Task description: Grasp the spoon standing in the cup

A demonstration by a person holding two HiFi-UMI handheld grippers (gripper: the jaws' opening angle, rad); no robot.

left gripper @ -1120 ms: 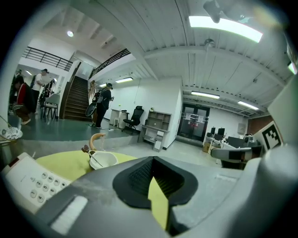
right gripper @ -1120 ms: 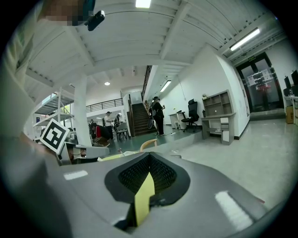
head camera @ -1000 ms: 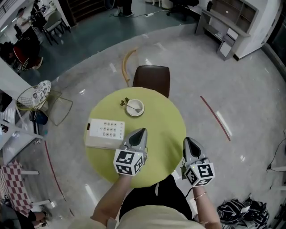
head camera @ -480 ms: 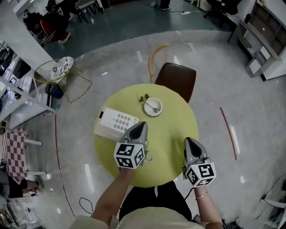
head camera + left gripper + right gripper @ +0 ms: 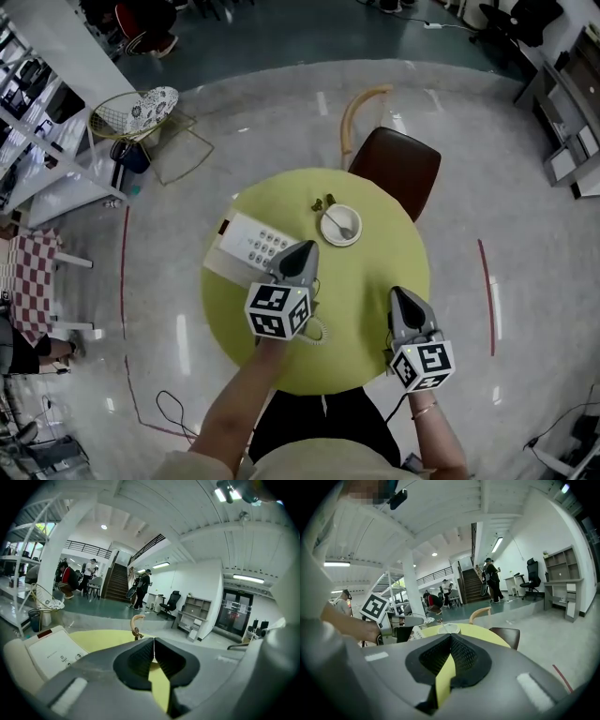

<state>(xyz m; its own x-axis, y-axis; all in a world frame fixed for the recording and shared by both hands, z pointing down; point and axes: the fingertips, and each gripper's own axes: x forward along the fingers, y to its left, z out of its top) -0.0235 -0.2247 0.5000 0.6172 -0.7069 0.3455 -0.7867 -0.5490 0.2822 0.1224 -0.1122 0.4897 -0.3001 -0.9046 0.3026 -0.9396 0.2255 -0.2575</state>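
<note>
A white cup (image 5: 340, 225) on its saucer stands at the far side of the round yellow-green table (image 5: 366, 281), with a metal spoon (image 5: 336, 221) in it. In the right gripper view the cup (image 5: 449, 628) shows just beyond the jaws, the spoon handle (image 5: 440, 620) sticking up. My left gripper (image 5: 305, 247) hovers over the table's middle, short and left of the cup, jaws shut and empty (image 5: 153, 641). My right gripper (image 5: 397, 292) is at the near right edge, shut and empty (image 5: 450, 637).
A white keypad device (image 5: 253, 243) lies left of the left gripper, with a coiled cord (image 5: 319, 330) near the front. A small brown ornament (image 5: 323, 201) sits beside the cup. A brown chair (image 5: 394, 169) stands behind the table. People move about in the far hall.
The head view has swung, so the table sits further right in frame. My left gripper has edged forward toward the cup. The right gripper stays at the near edge.
</note>
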